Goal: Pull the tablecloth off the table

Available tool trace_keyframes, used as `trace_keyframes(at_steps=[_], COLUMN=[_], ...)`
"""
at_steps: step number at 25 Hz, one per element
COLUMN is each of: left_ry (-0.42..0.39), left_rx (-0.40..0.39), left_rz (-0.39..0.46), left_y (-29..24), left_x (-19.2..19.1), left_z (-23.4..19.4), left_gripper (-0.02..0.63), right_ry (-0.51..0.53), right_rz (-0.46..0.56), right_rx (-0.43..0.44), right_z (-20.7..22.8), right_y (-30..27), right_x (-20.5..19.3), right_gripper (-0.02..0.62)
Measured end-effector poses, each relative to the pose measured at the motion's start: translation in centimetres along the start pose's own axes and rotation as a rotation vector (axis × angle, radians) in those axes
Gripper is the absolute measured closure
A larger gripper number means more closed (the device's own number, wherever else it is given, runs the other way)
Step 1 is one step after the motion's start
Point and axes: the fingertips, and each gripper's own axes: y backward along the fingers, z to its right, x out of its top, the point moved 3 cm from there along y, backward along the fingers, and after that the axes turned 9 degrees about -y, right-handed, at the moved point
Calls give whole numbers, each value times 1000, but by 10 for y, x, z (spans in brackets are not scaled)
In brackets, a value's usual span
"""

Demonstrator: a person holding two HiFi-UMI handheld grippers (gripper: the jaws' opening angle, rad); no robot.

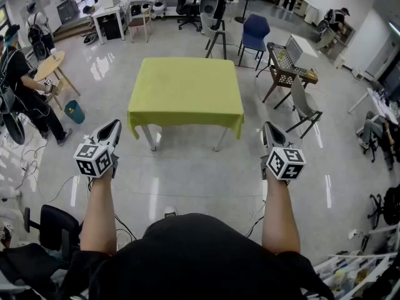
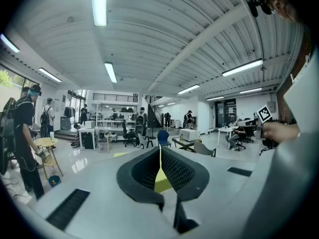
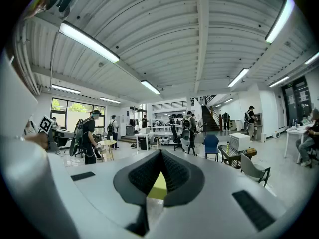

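Note:
A yellow-green tablecloth [image 1: 185,92] covers a small square table with pale legs [image 1: 150,137], straight ahead in the head view. It hangs over all four edges. My left gripper [image 1: 114,127] is held out short of the table's near left corner, jaws shut and empty. My right gripper [image 1: 269,129] sits level with it, short of the near right corner, also shut with nothing in it. In the left gripper view the cloth [image 2: 161,179] shows as a yellow sliver between the closed jaws. The same cloth [image 3: 159,185] appears between the jaws in the right gripper view.
A blue chair [image 1: 254,36], a grey chair [image 1: 305,108] and a side table with a white box [image 1: 291,61] stand right of the table. A person [image 1: 25,89] stands at far left beside a round wooden table [image 1: 51,66] and a teal bin [image 1: 74,111]. Cables lie on the floor at left.

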Motion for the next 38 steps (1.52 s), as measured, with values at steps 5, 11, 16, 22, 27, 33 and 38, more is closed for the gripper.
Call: trace_keyframes(at_steps=[5, 11, 16, 22, 27, 33, 38], left_ry=[0, 14, 13, 29, 25, 25, 31], left_rx=[-11, -27, -46, -78, -98, -127, -143], left_rz=[-6, -28, -39, -38, -36, -51, -67], left_y=[-10, -28, -45, -70, -86, -103, -116], left_x=[-5, -12, -20, -24, -25, -35, -44], left_z=[-21, -53, -84, -124, -161, -188, -198], left_gripper=[581, 581, 581, 581, 581, 581, 581], right_ry=[11, 5, -10, 10, 6, -9, -2], right_rz=[-12, -17, 12, 7, 4, 3, -11], right_rx=[6, -5, -17, -28, -26, -38, -44], right_z=[-14, -23, -33, -56, -82, -98, -102], right_y=[-21, -49, -77, -119, -151, -174, -189], right_x=[-4, -1, 5, 9, 8, 1, -2], right_gripper=[577, 577, 577, 577, 577, 577, 577])
